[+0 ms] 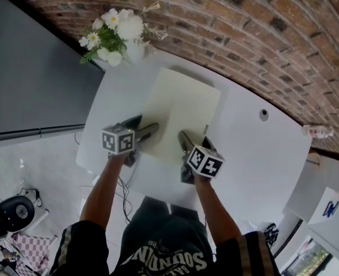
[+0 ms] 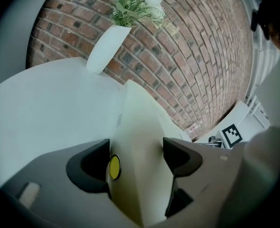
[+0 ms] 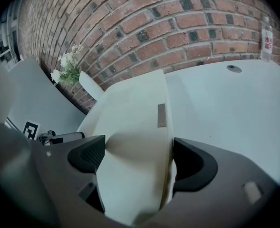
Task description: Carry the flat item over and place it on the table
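The flat item (image 1: 181,105) is a pale cream sheet that I hold by its near edge over the white table (image 1: 255,148). My left gripper (image 1: 149,131) is shut on its left near part. My right gripper (image 1: 186,138) is shut on its right near part. In the left gripper view the flat item (image 2: 140,127) fills the gap of the left gripper (image 2: 136,158) and runs toward the brick wall. In the right gripper view the flat item (image 3: 135,113), with a small brown strip (image 3: 161,115) on it, sits in the right gripper (image 3: 137,158). A shadow shows under its far edge.
A white vase of flowers (image 1: 134,50) stands at the table's far left corner, close to the sheet's far end. The table has a small round hole (image 1: 263,115) at the right. A plastic bottle (image 1: 317,131) stands by the curved brick wall (image 1: 244,27).
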A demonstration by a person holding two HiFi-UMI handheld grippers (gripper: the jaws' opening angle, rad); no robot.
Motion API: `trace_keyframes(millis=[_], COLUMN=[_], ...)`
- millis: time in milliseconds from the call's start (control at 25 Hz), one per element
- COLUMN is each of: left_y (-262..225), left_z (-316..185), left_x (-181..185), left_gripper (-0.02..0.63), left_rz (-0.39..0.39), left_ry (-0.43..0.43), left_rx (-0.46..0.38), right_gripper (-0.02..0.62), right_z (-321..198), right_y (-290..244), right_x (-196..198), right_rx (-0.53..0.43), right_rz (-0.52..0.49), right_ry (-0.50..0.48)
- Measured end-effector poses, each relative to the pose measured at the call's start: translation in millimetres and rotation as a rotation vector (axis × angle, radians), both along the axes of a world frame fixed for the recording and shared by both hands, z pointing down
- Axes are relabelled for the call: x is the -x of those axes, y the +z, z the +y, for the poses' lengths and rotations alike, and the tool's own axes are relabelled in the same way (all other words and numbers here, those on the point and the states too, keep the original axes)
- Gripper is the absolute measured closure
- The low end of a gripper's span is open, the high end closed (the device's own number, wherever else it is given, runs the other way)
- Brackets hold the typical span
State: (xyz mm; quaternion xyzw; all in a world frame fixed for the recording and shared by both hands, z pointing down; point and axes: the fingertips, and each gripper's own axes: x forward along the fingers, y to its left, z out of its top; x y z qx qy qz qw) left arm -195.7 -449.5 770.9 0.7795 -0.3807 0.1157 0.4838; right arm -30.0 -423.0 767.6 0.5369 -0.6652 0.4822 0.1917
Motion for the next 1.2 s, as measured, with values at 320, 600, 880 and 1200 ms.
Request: trace_keyframes(millis=[320,600,880,1200], left_y=[-1.5,-24.0,-60.9,-79.0], left_z=[-1.1,-5.9,-14.0,-10.4], left_x=[1.7,7.6,7.9,9.4], left_gripper=[0.231,0.21,0.304,0.595], left_rz=[-0.013,-0.107,-0.156,-0.234], left_ry=[-0.01,-0.031,-0.029,-0.077], left_rx=[-0.008,-0.101,-0.206,-0.259], right_gripper=[0.137,0.196,0.363,0.595], right_z=[-0.4,-1.5,-9.7,-14.8], right_y=[-1.8,-16.7,-53.4,-90.3], right_x=[-1.4,-7.8,-25.6,-18.5], right_rx=[-0.041,-0.06,-0.164,-0.265], right_rz=[-0.024,0.044,0.117,0.055], right_ry=[0.02,-0.032,-0.02,-0.059])
